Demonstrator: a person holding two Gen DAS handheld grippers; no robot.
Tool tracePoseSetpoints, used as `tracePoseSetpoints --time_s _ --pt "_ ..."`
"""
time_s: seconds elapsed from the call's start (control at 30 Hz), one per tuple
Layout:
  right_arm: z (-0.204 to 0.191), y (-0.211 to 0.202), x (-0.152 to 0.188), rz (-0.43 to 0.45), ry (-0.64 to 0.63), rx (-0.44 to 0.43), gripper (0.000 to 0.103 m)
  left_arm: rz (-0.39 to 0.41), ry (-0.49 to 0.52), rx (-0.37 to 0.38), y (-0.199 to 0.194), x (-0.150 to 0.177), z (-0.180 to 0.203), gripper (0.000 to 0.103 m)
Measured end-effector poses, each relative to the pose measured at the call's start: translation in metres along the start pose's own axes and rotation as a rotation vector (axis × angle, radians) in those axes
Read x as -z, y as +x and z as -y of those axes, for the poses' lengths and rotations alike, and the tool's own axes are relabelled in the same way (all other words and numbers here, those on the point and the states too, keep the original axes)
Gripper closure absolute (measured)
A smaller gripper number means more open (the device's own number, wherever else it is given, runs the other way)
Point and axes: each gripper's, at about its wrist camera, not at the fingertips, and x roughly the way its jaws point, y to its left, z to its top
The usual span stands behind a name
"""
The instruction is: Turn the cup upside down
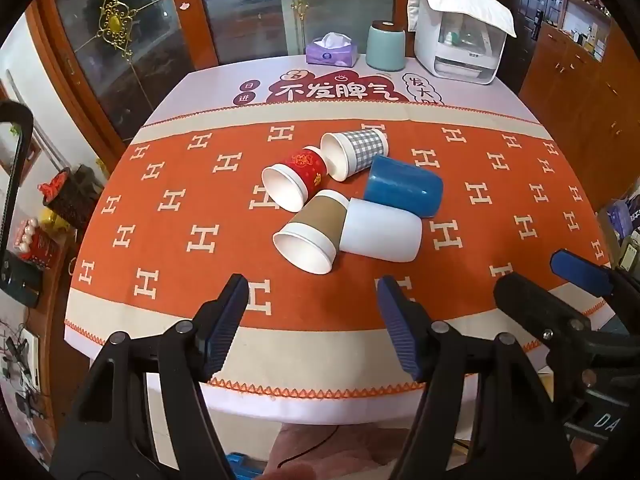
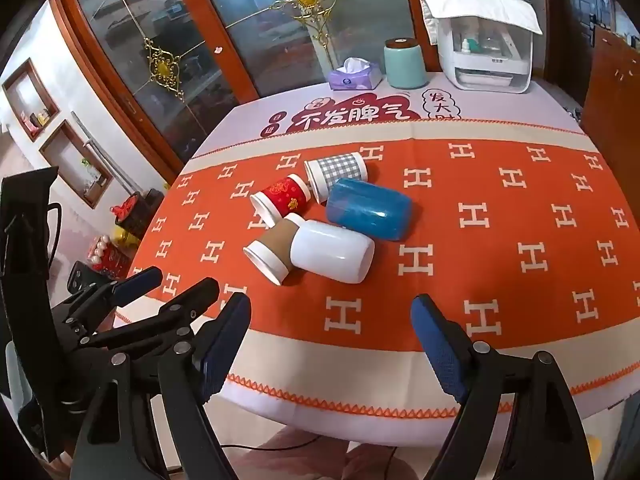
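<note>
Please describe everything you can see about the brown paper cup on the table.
The brown paper cup lies on its side on the orange tablecloth. It has a white body with a brown sleeve, looks like paper, and is empty. Its open mouth faces the left gripper's camera. Its base end rests against the white cup, and the red cup lies just behind.

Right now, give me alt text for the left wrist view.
Five cups lie on their sides, clustered on an orange tablecloth: red, checked, blue, brown, white. The open left gripper hovers near them, empty.

wood-framed glass doors point(image 1: 248, 12) | wooden cabinets point(image 1: 580, 92) right | orange tablecloth point(image 1: 160, 216)
</note>
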Motion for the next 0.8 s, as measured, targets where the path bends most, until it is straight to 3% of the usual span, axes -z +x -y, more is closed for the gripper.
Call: tracePoseSetpoints --time_s 0.8 --pt "-0.0038 -0.0058 -0.0039 0.012 0.004 0.017 0.019 -0.021 -0.014 0.036 0.0051 -0.0034 -0.0040 0.039"
